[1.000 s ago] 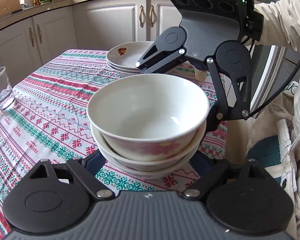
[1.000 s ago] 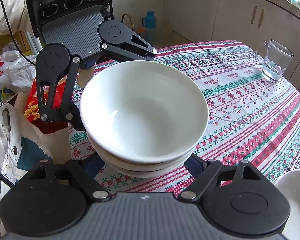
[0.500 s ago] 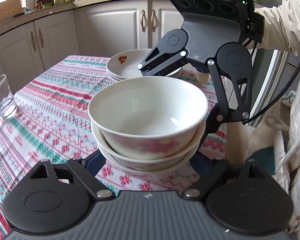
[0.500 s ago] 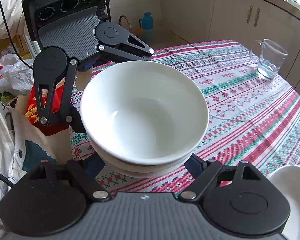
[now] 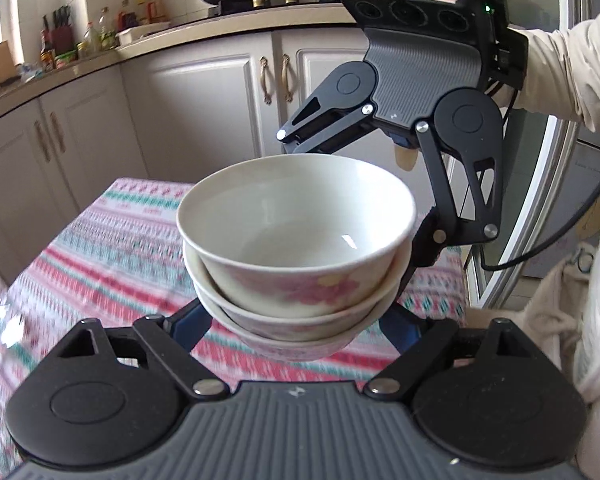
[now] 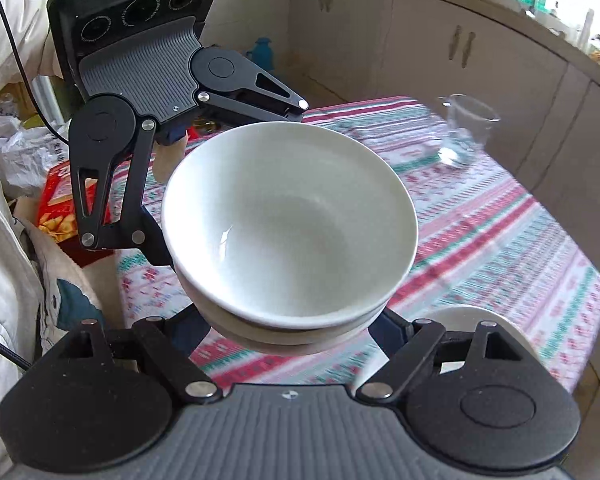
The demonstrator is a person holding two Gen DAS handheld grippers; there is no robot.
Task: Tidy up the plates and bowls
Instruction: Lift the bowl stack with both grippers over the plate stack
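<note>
Left gripper point(image 5: 296, 316): black linkage arms, round black pivot covers, silver screws, grey ribbed body, blue fingers point(image 5: 192, 326).
Right gripper point(image 6: 290, 322): the same build; a small round mark sits at the middle of the ribbed part.
Right gripper's housing: three round lenses, a red-and-white sticker, a small green light.
Cable point(image 5: 540, 248): black, thin, curved.
Sleeve point(image 5: 572, 76): cream-white, long.
Jacket point(image 6: 4, 280): white, quilted.

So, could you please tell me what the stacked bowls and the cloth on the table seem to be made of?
The stacked bowls look like glazed ceramic or porcelain: a glossy cream inside with a bright highlight, and a pink flower print on the outer wall. The tablecloth shows red, green and white bands; woven fabric or printed vinyl, the blur leaves that open.
</note>
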